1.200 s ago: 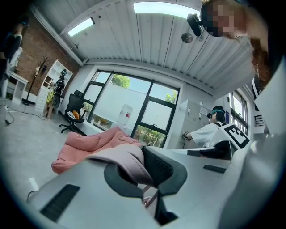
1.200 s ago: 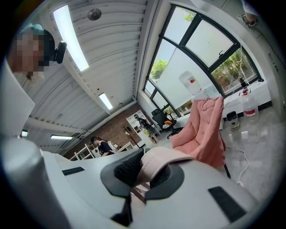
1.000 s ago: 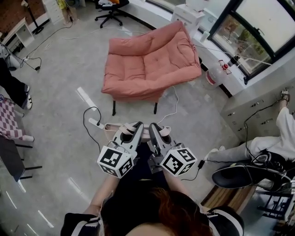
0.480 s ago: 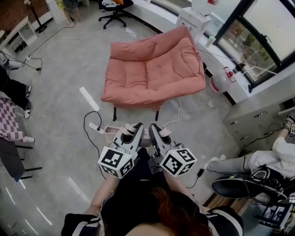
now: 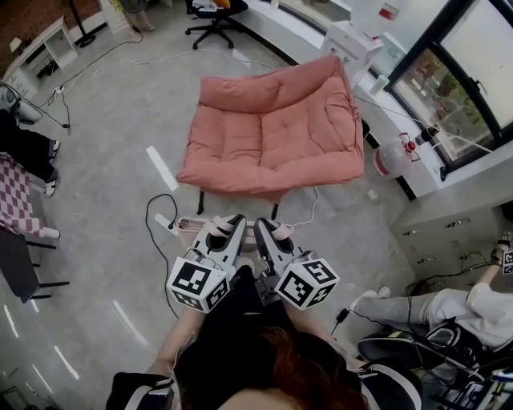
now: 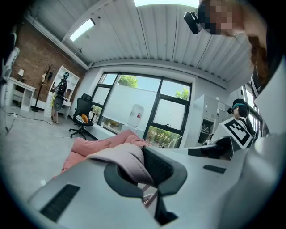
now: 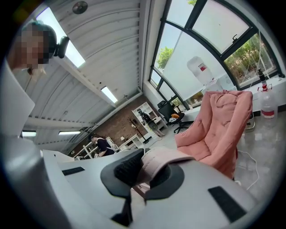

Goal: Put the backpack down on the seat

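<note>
A pink padded armchair point(image 5: 272, 140) stands on the grey floor ahead of me, its seat bare. My left gripper point(image 5: 232, 221) and right gripper point(image 5: 262, 224) are held side by side, short of the chair's front edge. Each is shut on a pale pink backpack strap: the left strap point(image 6: 127, 159) shows in the left gripper point(image 6: 142, 166) view, the right strap point(image 7: 163, 156) in the right gripper point(image 7: 142, 173) view. The backpack point(image 5: 191, 231) hangs under the grippers, and only a pale pink edge of it shows. The armchair point(image 6: 89, 150) point(image 7: 219, 129) appears in both gripper views.
A power strip with a black cable point(image 5: 163, 220) lies on the floor just left of the grippers. A water jug point(image 5: 392, 161) stands right of the chair by the window ledge. A seated person's legs point(image 5: 441, 308) are at right, and an office chair point(image 5: 210, 11) stands far back.
Both grippers have carried the backpack forward across the floor toward the armchair, which now stands nearer in the head view. Both have stayed shut on the straps.
</note>
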{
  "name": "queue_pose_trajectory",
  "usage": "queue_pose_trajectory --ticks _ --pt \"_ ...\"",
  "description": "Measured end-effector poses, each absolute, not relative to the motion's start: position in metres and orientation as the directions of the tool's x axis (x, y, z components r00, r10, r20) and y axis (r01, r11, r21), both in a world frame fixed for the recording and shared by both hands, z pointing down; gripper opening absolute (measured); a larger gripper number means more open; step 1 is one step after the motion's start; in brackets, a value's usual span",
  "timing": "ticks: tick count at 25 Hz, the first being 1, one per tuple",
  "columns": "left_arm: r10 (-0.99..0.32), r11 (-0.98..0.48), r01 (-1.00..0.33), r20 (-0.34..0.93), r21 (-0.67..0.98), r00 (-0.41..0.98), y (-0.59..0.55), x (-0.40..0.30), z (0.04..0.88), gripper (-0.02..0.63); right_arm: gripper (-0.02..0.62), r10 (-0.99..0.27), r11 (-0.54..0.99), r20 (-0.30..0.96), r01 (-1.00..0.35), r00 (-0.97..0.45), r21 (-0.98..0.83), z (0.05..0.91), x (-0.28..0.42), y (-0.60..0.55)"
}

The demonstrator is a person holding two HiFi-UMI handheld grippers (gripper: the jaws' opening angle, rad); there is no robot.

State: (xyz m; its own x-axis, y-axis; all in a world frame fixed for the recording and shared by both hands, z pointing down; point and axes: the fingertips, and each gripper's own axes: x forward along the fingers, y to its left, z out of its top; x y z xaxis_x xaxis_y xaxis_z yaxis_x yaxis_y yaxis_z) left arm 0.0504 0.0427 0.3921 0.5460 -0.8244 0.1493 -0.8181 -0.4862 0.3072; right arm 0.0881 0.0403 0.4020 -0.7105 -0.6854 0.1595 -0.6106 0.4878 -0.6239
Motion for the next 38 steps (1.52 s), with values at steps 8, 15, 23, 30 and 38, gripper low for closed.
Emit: queue_pose_trajectory --ticks 8,15,23,30,38 --pt "-0.875 -0.425 -0.863 0.12 0.272 0.469 0.023 0.049 0.386 0.023 0.035 -0.654 0.538 0.121 -0.572 -0.747 -0.619 0.392 0.089 0.018" --pt "-0.894 -0.404 -0.883 0.104 0.238 0.437 0.013 0.043 0.366 0.023 0.035 -0.643 0.556 0.097 -0.55 -0.76 -0.624 0.373 0.085 0.008" --pt "-0.923 -0.357 -0.915 0.076 0.189 0.376 0.001 0.031 0.343 0.023 0.035 -0.601 0.598 0.067 -0.504 -0.796 -0.624 0.352 0.073 -0.005" --pt "-0.929 -0.358 -0.92 0.038 0.161 0.369 -0.033 0.02 0.317 0.023 0.035 -0.57 0.652 0.013 -0.462 -0.821 -0.601 0.325 0.061 -0.039" --pt "-0.924 -0.38 -0.917 -0.017 0.12 0.381 -0.079 -0.009 0.29 0.023 0.035 -0.562 0.684 -0.03 -0.443 -0.827 -0.579 0.3 0.031 -0.086"
